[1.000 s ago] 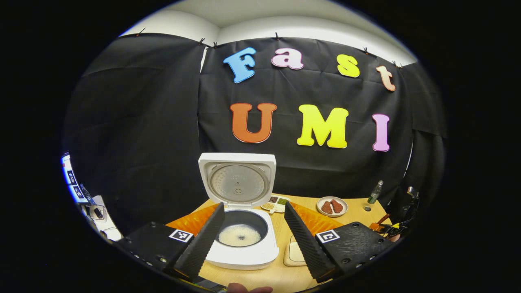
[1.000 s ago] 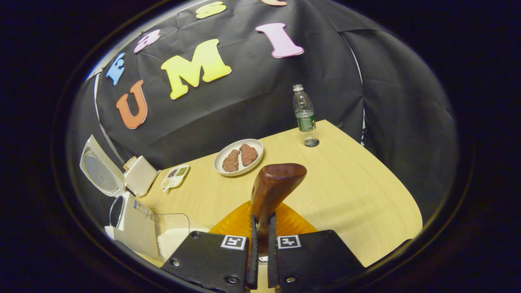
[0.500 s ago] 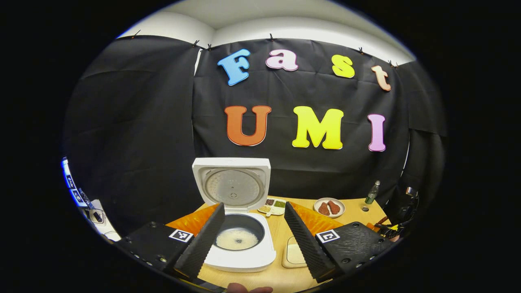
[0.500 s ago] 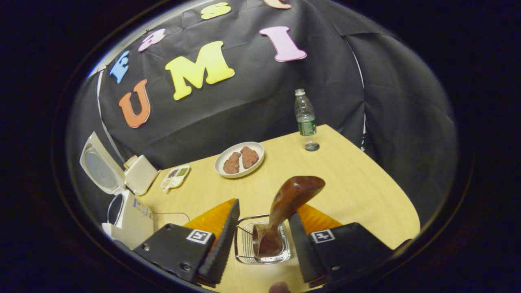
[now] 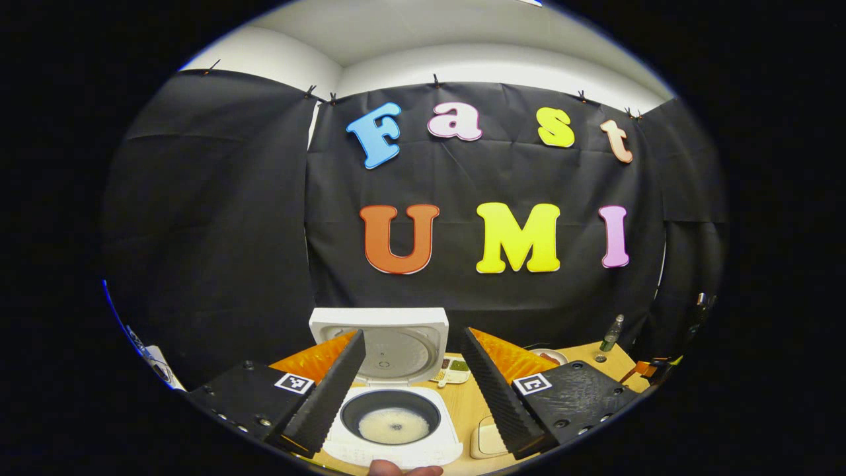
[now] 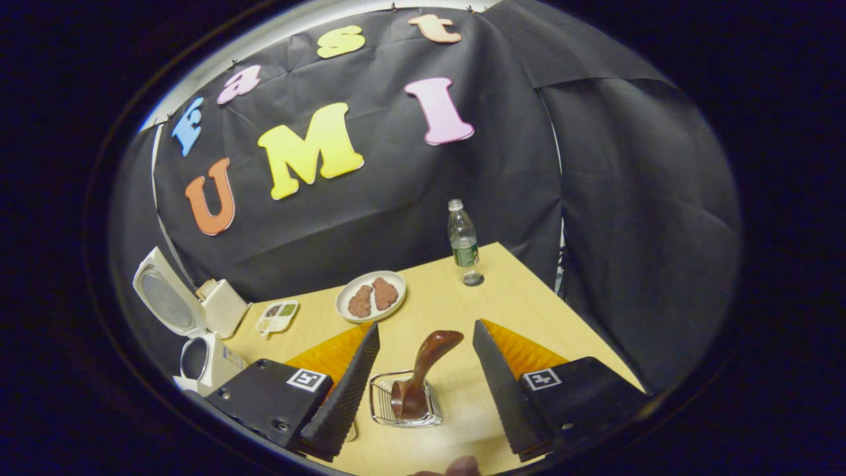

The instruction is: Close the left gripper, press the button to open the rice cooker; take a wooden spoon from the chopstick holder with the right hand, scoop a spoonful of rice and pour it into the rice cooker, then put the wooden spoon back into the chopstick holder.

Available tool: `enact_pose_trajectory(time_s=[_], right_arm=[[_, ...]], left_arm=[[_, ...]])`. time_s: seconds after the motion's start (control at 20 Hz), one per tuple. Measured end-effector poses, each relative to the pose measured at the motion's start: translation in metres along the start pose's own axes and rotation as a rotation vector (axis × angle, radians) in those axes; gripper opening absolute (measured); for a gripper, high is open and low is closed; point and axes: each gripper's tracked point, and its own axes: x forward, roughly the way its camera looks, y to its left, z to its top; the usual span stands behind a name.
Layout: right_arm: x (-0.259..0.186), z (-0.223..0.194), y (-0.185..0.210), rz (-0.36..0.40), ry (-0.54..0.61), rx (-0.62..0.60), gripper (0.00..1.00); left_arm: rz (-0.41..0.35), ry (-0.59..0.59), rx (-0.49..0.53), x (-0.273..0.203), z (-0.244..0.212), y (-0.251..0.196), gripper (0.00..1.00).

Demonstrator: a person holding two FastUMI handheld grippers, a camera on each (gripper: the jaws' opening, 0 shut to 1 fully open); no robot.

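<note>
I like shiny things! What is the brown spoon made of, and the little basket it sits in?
The spoon looks like dark wood with a glossy varnish: brown, with a bright highlight on its handle. The basket looks like bare metal wire: thin, silvery, shiny bars with gaps between them.

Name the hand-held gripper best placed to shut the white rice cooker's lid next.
Left hand-held gripper: open, facing the white rice cooker and its raised lid. The right hangs above the brown wooden spoon.

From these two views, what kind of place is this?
Likely a staged kitchen booth for recording: black cloth wall, wooden table, open rice cooker with rice, plate of food, wooden spoon in a wire holder.
</note>
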Motion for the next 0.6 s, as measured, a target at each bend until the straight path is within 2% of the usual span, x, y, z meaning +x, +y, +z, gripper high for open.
enact_pose_trajectory(time_s=[0.1, 0.2, 0.3, 0.4, 0.5, 0.6], right_arm=[[-0.021, 0.021, 0.008, 0.0, -0.039, -0.022, 0.99], [-0.04, 0.039, 0.016, 0.0, -0.079, -0.042, 0.97], [-0.061, 0.054, 0.029, 0.003, -0.114, -0.057, 1.0], [-0.075, 0.058, 0.041, 0.013, -0.128, -0.075, 1.0], [-0.088, 0.062, 0.052, 0.018, -0.146, -0.096, 0.98], [-0.102, 0.062, 0.058, 0.013, -0.159, -0.106, 1.0]], left_arm=[[0.014, -0.002, 0.0, 0.015, 0.008, 0.012, 0.94], [0.019, 0.0, -0.005, 0.03, 0.016, 0.023, 0.94], [0.019, 0.003, 0.003, 0.044, 0.025, 0.032, 0.94], [0.015, 0.01, 0.003, 0.063, 0.032, 0.038, 0.94], [0.004, 0.057, -0.013, 0.086, 0.024, 0.041, 0.94], [0.005, 0.116, -0.015, 0.109, 0.008, 0.05, 0.94]])
